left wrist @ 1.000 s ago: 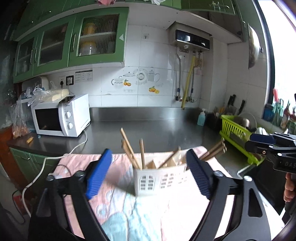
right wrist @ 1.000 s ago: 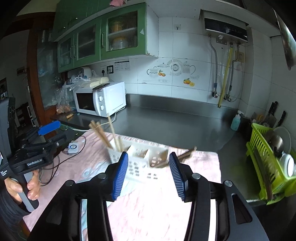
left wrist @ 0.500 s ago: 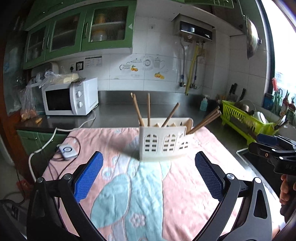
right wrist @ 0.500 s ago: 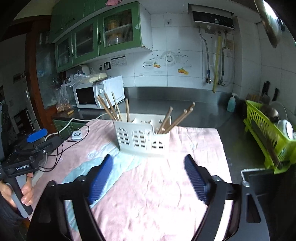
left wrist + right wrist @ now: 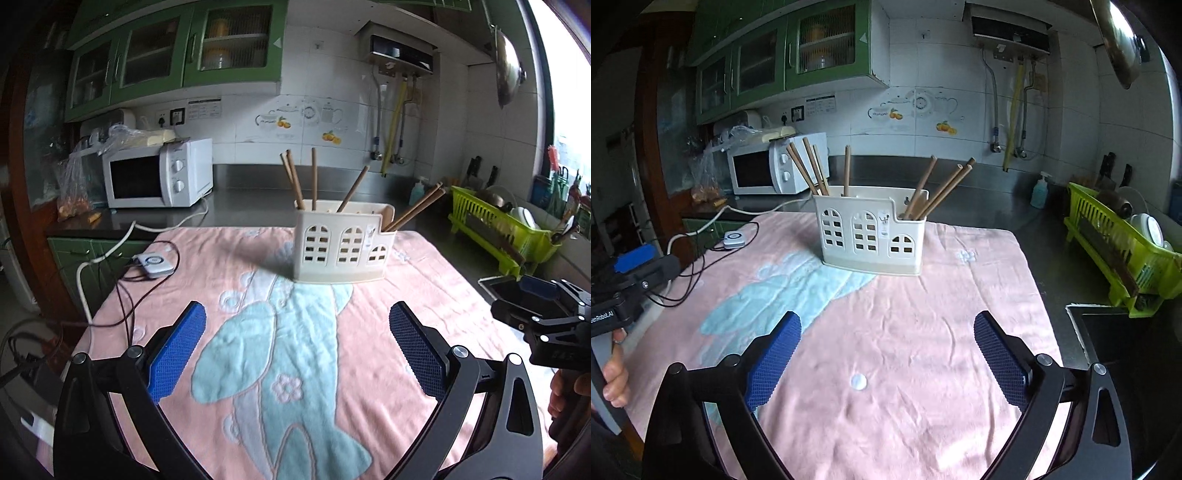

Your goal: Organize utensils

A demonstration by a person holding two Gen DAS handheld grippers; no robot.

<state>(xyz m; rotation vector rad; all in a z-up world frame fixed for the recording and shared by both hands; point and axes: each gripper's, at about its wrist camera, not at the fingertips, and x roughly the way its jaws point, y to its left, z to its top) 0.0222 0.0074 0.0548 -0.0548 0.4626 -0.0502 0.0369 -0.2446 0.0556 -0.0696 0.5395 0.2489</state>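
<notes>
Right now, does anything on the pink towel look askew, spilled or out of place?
Nothing stands out. The white plastic utensil holder stands upright on the pink towel, and the wooden chopsticks all sit inside it, leaning at different angles. Both the left gripper and the right gripper are open and empty.

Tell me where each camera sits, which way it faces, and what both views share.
Left wrist: on the left gripper, facing the white plastic utensil holder on the pink towel; its blue-padded fingers show open, right gripper at the right edge.
Right wrist: on the right gripper, facing the holder from right of centre; left gripper and a hand show.
Shared: holder, wooden chopsticks, white microwave.
</notes>
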